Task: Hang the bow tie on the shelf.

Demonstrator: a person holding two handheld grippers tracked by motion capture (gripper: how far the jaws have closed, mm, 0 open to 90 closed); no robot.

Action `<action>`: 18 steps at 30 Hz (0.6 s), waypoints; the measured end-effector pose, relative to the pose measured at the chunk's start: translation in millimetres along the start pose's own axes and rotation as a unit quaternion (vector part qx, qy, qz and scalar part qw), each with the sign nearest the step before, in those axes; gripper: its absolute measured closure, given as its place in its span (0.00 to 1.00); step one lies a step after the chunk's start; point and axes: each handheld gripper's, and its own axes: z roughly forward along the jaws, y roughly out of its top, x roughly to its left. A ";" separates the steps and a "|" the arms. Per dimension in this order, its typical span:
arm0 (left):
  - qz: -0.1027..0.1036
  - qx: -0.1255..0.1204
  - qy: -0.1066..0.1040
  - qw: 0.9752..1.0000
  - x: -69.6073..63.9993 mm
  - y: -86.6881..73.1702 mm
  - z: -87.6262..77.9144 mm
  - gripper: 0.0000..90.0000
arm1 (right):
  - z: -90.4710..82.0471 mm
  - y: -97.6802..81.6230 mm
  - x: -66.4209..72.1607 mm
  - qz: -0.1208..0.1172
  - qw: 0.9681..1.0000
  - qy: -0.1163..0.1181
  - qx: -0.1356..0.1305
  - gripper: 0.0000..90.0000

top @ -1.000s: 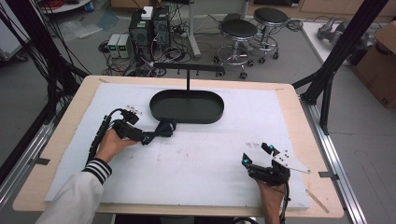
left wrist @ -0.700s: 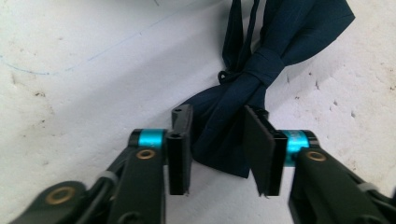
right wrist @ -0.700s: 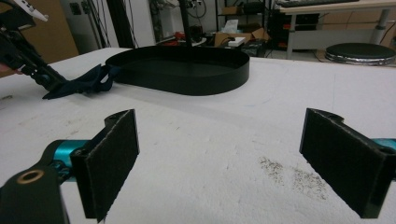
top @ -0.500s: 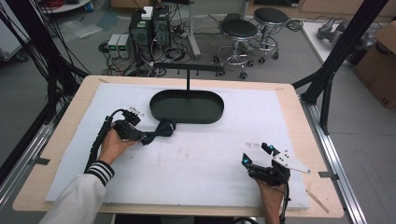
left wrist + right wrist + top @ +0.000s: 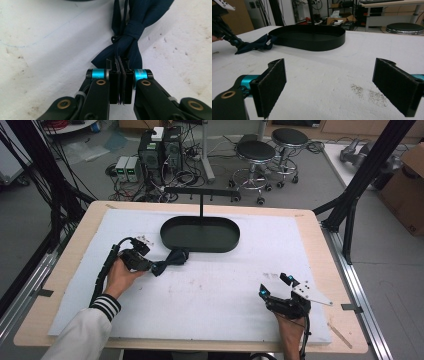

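Note:
A dark blue bow tie lies on the white mat just left of the black oval tray. In the left gripper view my left gripper is shut on the near wing of the bow tie, its pads pinching the cloth. The jaws have just been closing on that wing. In the high view the left gripper sits at the tie's left end. My right gripper rests near the front right of the mat, open, with nothing between its pads. From the right gripper view the bow tie lies far left.
The tray carries an upright post with a T-shaped hanger bar at its back edge. The white mat covers most of the wooden table. Black frame struts rise at the right, stools and computers stand beyond the table.
The left gripper's jaws have closed onto the bow tie's left wing. Both hands have stayed where they were.

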 end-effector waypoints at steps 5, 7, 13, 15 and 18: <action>0.008 -0.028 -0.006 1.000 0.9 0.2 -9.3 0.98 | 0.0 0.0 0.0 0.000 1.000 0.000 0.000 0.12; 0.007 -0.034 -0.009 0.999 1.6 -0.2 -11.1 0.98 | 0.0 0.0 -0.1 0.000 1.000 0.000 0.000 0.12; 0.016 -0.052 -0.012 0.998 3.6 -1.7 -20.1 0.98 | 0.0 0.0 0.1 -0.001 1.000 -0.001 0.000 0.12; 0.017 -0.070 -0.016 0.997 3.2 -1.3 -23.7 0.98 | 0.0 0.0 0.2 0.000 1.000 -0.001 0.000 0.12; 0.026 -0.098 -0.022 0.995 2.1 -0.4 -30.2 0.98 | -0.1 0.0 0.2 0.000 1.000 -0.001 0.000 0.12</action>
